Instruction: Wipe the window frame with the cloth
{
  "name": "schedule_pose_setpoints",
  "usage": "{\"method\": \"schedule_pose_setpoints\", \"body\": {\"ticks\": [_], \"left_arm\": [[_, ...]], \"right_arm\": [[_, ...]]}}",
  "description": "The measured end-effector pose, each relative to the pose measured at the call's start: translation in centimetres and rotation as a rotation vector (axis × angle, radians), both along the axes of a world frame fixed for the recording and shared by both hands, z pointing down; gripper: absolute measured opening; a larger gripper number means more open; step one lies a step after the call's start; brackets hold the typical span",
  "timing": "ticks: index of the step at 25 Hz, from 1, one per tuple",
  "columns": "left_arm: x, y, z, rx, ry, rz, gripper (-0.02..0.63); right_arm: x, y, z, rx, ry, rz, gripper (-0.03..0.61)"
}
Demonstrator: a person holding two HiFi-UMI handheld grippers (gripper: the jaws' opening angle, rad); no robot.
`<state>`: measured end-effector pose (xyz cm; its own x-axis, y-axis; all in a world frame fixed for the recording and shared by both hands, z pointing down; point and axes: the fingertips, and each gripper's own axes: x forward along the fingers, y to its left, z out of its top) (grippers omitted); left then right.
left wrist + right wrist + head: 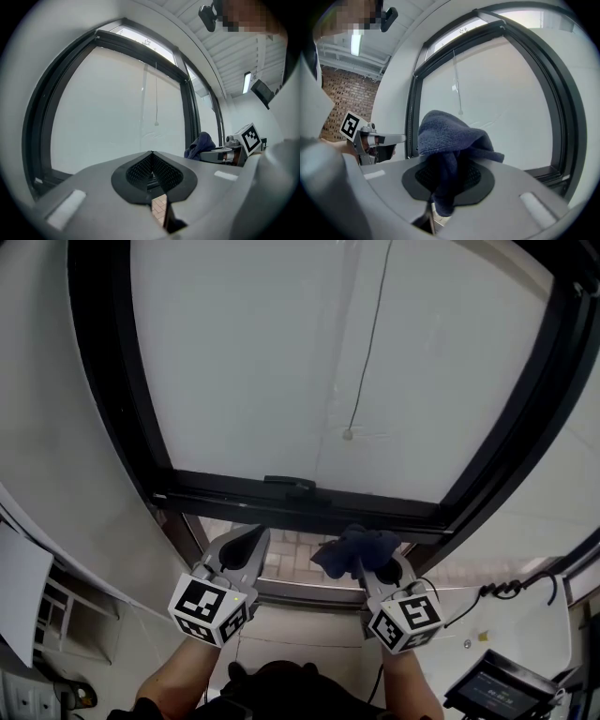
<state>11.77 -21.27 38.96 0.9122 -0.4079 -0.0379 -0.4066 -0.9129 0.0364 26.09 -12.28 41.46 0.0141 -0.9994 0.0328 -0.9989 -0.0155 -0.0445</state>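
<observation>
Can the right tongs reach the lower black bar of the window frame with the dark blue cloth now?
Probably yes. The right tongs grip the dark blue terry cloth close to the black lower frame bar, and nothing stands between them.

Light: bright, even, from the white window pane [281, 362] before me | focus: my near jaws soft | edges: gripper views bowed, corners black
</observation>
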Motion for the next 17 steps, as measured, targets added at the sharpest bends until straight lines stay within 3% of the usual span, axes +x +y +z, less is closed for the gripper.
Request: {"method": "schedule_pose_setpoints", "body": {"ticks": [3,9,17], "left_arm": [[-0.1,0.3,0.8,-0.043,0.000,0.021,-0.006],[-0.4,0.9,0.9,-0.029,-0.010,0.052,-0.006],[-1.6,0.1,0.3,-0.007,-0.020,0.031,-0.006]], "right_arm": [[-0.1,0.0,0.0,0.009,-0.006,0.007,0.055],[-0.3,-0.2,0.1,0.014,-0.020,0.024,0.055],[-0.9,-0.6,-0.2,0.036,-0.021,-0.004,0.055]]}}
